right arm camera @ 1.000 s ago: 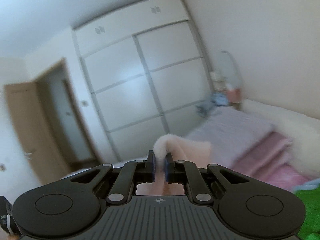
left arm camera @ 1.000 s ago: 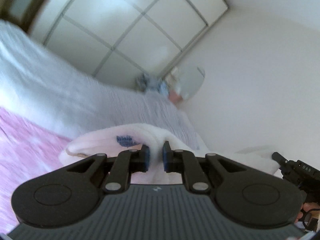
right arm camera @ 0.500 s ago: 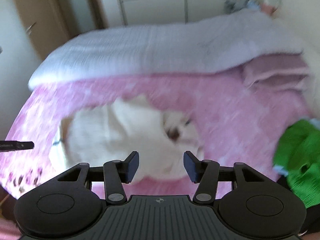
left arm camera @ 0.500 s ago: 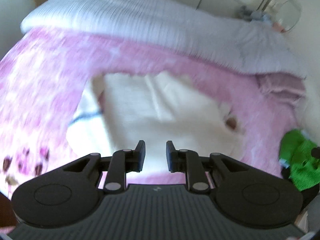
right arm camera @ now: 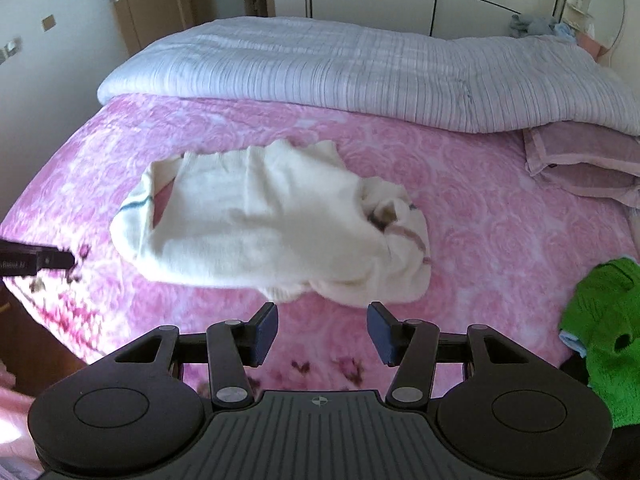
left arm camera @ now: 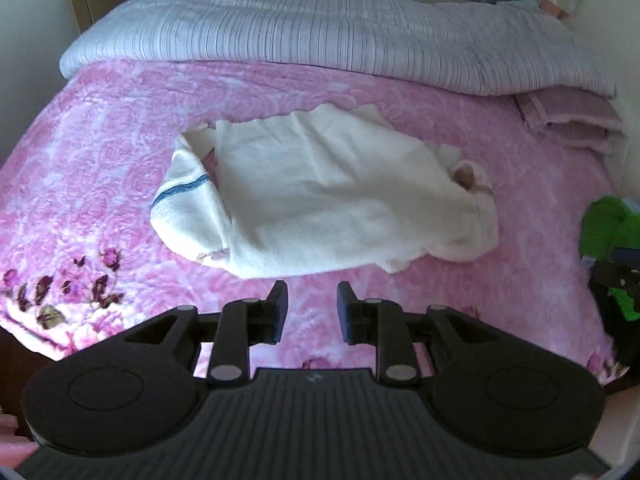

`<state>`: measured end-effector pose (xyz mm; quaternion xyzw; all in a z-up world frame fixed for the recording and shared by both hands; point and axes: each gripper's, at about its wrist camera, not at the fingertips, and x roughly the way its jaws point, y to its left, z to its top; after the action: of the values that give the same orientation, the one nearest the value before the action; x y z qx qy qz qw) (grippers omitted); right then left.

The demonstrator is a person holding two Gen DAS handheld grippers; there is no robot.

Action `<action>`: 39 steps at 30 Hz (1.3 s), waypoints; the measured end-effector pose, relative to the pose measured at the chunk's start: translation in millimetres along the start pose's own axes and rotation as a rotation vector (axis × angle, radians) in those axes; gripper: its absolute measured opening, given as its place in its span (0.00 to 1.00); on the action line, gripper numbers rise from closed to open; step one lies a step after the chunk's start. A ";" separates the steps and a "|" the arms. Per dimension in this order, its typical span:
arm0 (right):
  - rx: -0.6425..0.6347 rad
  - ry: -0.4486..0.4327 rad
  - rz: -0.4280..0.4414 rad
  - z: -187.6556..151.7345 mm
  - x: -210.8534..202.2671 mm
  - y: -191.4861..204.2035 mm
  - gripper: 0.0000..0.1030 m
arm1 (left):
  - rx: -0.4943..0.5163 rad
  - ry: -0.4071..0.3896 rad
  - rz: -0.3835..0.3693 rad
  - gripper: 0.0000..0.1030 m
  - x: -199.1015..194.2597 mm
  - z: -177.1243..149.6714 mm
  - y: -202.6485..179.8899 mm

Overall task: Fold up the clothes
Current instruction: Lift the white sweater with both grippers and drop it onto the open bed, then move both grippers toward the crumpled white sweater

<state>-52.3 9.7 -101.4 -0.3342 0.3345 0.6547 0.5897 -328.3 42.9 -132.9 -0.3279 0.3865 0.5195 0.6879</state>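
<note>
Dropped cream garment [left arm camera: 320,196] now lies rumpled, half-folded.

The green garment [right arm camera: 604,332] runs off the right edge of the right wrist view — its shape stays unclear. The cream sweater [left arm camera: 320,200] folds over itself, hiding its front. Small items [right arm camera: 536,26] beyond the bed [right arm camera: 480,220] are too small to identify.

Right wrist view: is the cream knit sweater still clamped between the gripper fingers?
No, the cream knit sweater lies loose on the pink floral bedspread, beyond the empty fingers.
</note>
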 end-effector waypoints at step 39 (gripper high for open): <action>-0.022 -0.040 -0.004 -28.9 14.0 -10.9 0.52 | 0.032 -0.012 0.051 0.34 -10.1 -31.8 2.7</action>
<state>-41.3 -5.8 -129.5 -0.3282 0.3146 0.6639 0.5938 -338.6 11.8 -139.8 -0.3038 0.3989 0.5325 0.6820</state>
